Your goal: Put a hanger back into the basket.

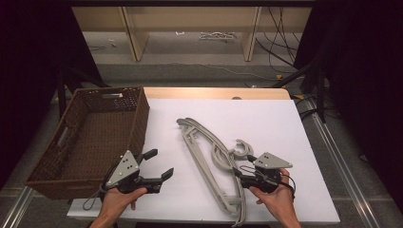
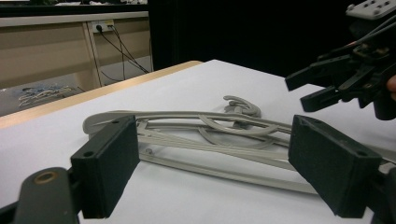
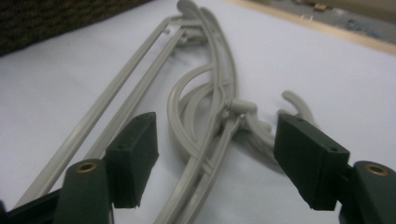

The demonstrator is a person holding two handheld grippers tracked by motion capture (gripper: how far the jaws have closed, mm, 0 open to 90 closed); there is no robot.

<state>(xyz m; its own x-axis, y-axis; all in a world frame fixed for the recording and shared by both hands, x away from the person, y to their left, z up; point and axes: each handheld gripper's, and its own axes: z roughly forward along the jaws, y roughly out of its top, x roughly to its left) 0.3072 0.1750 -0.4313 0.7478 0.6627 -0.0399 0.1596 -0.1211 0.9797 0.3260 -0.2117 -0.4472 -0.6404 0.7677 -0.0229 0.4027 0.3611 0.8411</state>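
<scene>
Two grippers, two grey hangers, one basket.

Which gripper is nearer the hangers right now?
Right. The right gripper sits at the hangers, jaws open astride their hook end. The left gripper hangs open beside the basket, off to their left.

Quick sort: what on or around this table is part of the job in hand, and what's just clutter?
In play:
- grey hangers, stacked on the white table
- right gripper, jaws open by the hooks
- left gripper, open, held off the hangers
- wicker basket, likely the drop-off

Lying about:
- cables on the floor
- wooden legs behind
</scene>
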